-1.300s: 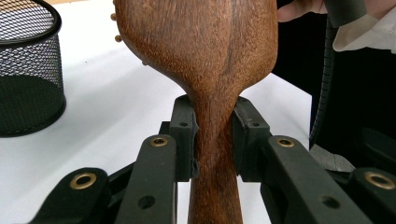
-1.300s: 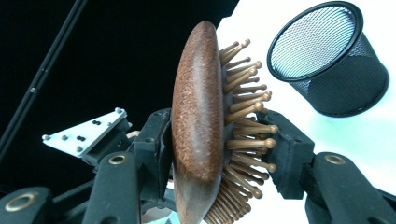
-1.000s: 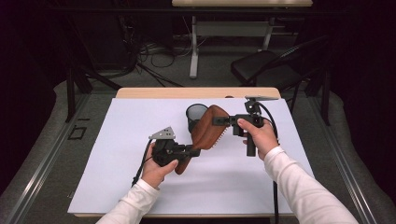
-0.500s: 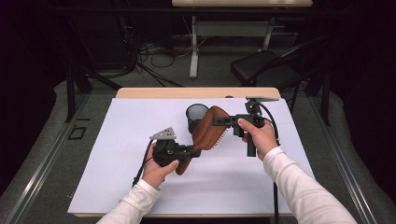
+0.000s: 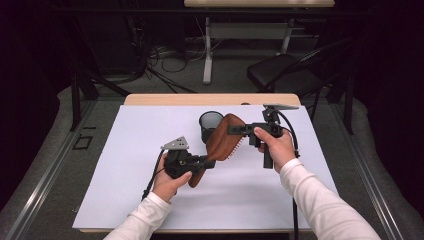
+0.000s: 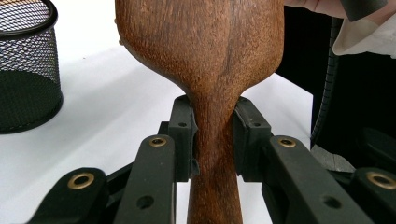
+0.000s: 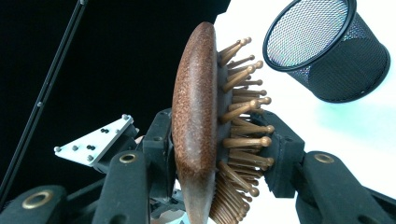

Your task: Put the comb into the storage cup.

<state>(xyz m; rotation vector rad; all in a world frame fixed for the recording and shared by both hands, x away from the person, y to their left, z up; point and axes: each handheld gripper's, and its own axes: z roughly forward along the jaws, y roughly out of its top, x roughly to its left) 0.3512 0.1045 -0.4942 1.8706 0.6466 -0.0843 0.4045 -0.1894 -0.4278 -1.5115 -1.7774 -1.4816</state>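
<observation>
Jaws of both grippers clamped around wooden hairbrush (image 5: 225, 137)

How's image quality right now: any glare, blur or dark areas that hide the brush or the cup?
High view: table sheet evenly lit, room behind nearly black, hairbrush soft but readable. Left gripper view: brush handle sharp, mesh cup slightly soft, right side dark. Right gripper view: white surface blown out behind the cup, left half black, bristles crisp.

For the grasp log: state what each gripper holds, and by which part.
Both hold the wooden hairbrush. The left gripper clamps its narrow handle neck; the right gripper pinches its head, one jaw on the back, one against the bristles.
</observation>
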